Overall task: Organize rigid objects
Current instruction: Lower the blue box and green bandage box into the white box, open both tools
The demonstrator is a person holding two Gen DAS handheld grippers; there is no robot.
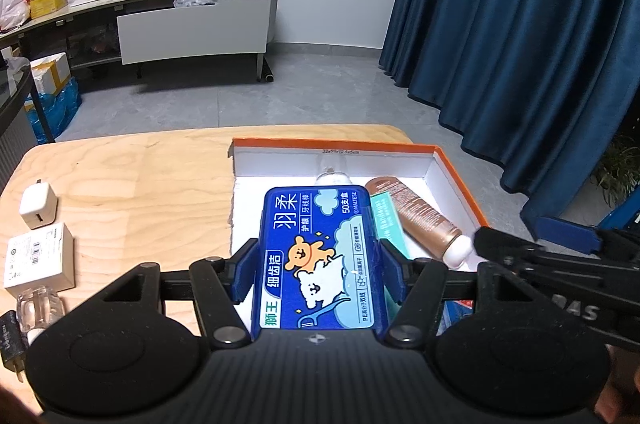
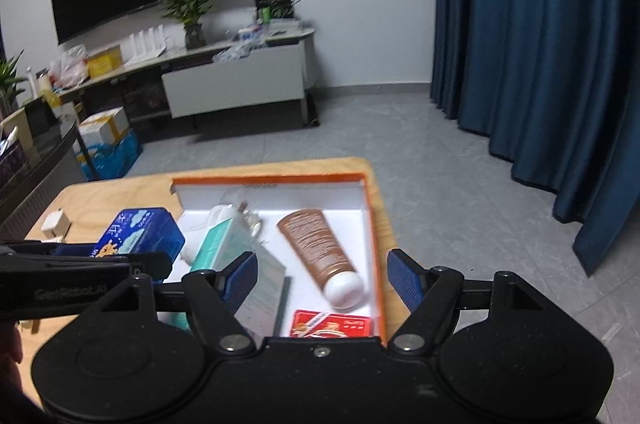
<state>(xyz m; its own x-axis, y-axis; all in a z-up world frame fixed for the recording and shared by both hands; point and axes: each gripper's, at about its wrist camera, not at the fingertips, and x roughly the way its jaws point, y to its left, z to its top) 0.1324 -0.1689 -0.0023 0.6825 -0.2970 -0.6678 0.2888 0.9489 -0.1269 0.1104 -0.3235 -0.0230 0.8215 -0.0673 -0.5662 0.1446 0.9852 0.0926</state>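
**Floss box hangs over the tray in the left gripper's pinch**

Floss box [image 1: 320,256], blue with a cartoon bear on its lid, sits clamped between the two blue pads of the left gripper [image 1: 318,274], one pad pressed on each long side. Its long axis runs straight out ahead along the fingers, toward the far wall of the orange-edged tray [image 1: 460,176]. From where I stand it looks held above the tray's left part, near the left wall, not yet set down.

The right gripper [image 2: 322,280] is spread wide with nothing between its pads, hovering over the tray's near right corner. In the left wrist view it shows as a black arm close on the right.

So the left hand is plainly the one placed to finish this step. The free white floor seems to lie directly under and ahead of the box, so I'd judge the coming move to be a straight lowering.

To the box's right in the tray lie a teal carton [image 2: 224,244], a brown tube [image 2: 320,248] with a white cap lying aslant, and a red packet [image 2: 332,324] at the near edge.

Left on the wooden table [image 1: 140,176] wait a white charger [image 1: 38,206], a white carton [image 1: 38,260] and a clear bottle [image 1: 38,308].
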